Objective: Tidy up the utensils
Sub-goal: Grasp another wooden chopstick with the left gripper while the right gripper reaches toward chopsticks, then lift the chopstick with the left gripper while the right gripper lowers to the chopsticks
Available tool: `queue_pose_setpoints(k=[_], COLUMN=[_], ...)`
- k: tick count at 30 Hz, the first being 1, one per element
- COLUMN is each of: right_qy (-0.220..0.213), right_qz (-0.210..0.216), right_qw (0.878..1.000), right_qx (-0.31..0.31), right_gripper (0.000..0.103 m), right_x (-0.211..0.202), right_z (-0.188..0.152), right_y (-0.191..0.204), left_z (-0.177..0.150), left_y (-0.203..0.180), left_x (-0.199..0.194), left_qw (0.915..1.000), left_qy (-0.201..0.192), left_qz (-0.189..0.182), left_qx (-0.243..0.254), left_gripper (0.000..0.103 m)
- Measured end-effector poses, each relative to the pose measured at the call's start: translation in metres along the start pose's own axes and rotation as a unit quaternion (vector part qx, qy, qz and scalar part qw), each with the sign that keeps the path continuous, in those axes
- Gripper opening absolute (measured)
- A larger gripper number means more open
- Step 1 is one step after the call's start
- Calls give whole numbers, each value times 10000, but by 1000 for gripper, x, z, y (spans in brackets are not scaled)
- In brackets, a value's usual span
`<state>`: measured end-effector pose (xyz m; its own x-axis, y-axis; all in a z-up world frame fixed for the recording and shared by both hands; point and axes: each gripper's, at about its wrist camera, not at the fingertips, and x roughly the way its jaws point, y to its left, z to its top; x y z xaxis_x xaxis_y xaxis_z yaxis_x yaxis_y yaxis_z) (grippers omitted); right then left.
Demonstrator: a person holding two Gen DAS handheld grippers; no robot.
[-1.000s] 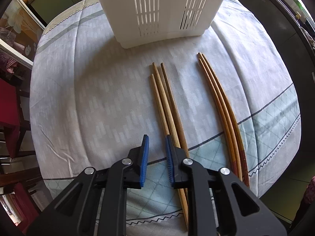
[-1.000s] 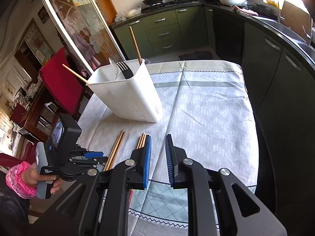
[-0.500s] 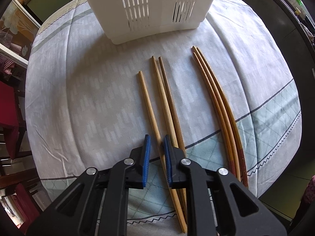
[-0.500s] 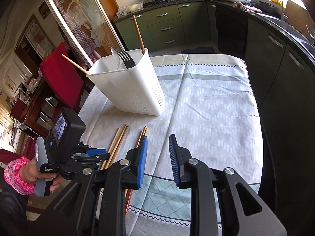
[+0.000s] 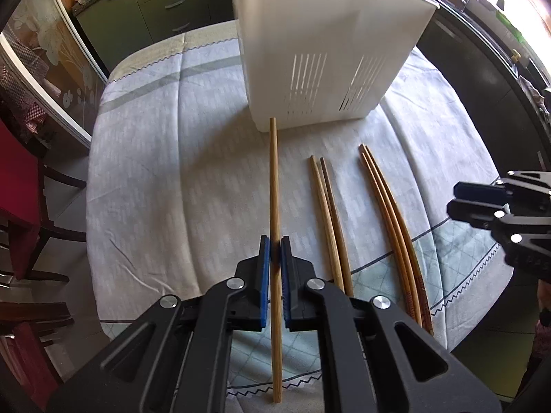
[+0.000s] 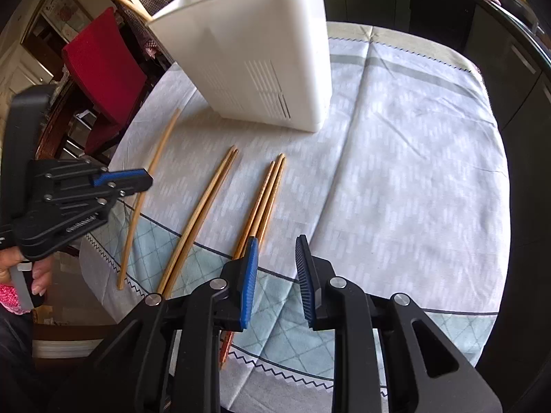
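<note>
I am holding one chopstick [image 5: 274, 186] pinched in the left claw [image 5: 275, 258], lifting it toward the bin [image 5: 327, 51] ahead. My right claw [image 6: 277, 268], partly open and empty, is hovering beside three chopsticks [image 6: 265, 196] for picking.

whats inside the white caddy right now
Only what pokes above the white caddy's rim shows: one chopstick leaning out at the left corner and dark utensil tops at the frame's upper edge. Its opaque walls hide everything lower down, including any dividers.
</note>
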<state>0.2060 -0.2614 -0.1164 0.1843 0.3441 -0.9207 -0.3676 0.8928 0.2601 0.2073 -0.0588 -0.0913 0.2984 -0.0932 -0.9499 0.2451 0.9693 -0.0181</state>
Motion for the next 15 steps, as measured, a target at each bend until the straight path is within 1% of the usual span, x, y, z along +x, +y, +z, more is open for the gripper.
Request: queue_pose_setpoints(k=[2,8,9,11,15], right_qy=[166,478,510,582,681], right_qz=[-28,-334,-372,-468,-605], right_qw=[9999,9983,9980,9972,9958], right_qx=[-37,-75,-79,-87,-108], right_gripper=[23,22,22,18,17], right_x=[13,37,40,45,54], right_z=[3,13,13,15,17], right_y=[7,17,18,21,27], left_z=[-1,-9,-10,-13,-20], left_y=[5,21,23,24,29], left_x=[-12,-43,-46,-53,-61], left_qw=[9998,9973,9968,9962,9950], left_qy=[-209,-724,-782,-859,-972], left_qz=[-1,-10,-12,-48,-78], left_qx=[-30,-121,-140,-165,-193], left_gripper=[6,6,6,6,6])
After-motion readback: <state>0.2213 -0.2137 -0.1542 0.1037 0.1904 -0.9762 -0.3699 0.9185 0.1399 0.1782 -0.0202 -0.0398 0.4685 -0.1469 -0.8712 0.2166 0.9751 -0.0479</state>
